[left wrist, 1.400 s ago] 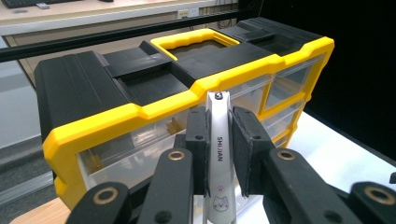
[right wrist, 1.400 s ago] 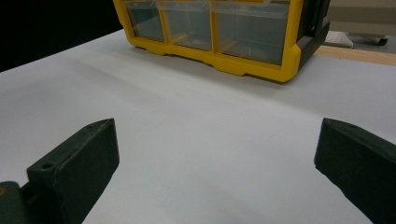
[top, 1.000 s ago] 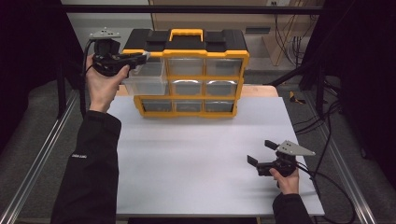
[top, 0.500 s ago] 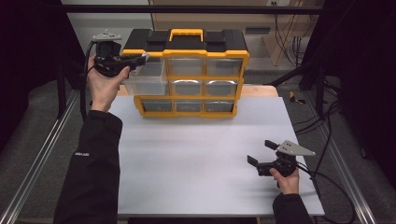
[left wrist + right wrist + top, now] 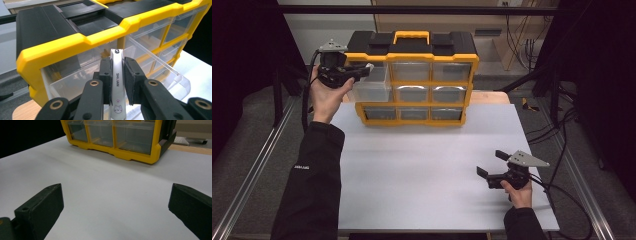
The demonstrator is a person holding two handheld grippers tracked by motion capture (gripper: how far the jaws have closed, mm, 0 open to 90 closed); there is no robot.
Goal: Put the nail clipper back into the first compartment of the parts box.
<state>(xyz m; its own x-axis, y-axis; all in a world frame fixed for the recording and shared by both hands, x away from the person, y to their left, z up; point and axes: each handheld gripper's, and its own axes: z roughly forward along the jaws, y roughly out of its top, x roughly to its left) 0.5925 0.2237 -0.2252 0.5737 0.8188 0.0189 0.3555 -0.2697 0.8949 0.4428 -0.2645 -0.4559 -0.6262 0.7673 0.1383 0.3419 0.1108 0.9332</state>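
Observation:
A yellow and black drawer organizer (image 5: 412, 80) stands at the back of the white table (image 5: 422, 170). Its clear top-left drawer (image 5: 373, 89) is pulled out toward me. My left gripper (image 5: 362, 71) hovers at the organizer's upper left corner, just above that drawer. In the left gripper view it (image 5: 117, 68) is shut on a slim silver nail clipper (image 5: 117, 77) with a small cat print, which points at the drawer's clear wall (image 5: 162, 66). My right gripper (image 5: 492, 164) rests low at the table's near right, open and holding nothing (image 5: 116, 202).
The organizer's other clear drawers (image 5: 110, 132) are pushed in. A wooden tabletop strip (image 5: 489, 96) shows behind the white sheet. Cables (image 5: 562, 150) trail off the right side, and metal rails (image 5: 252, 170) run along the left.

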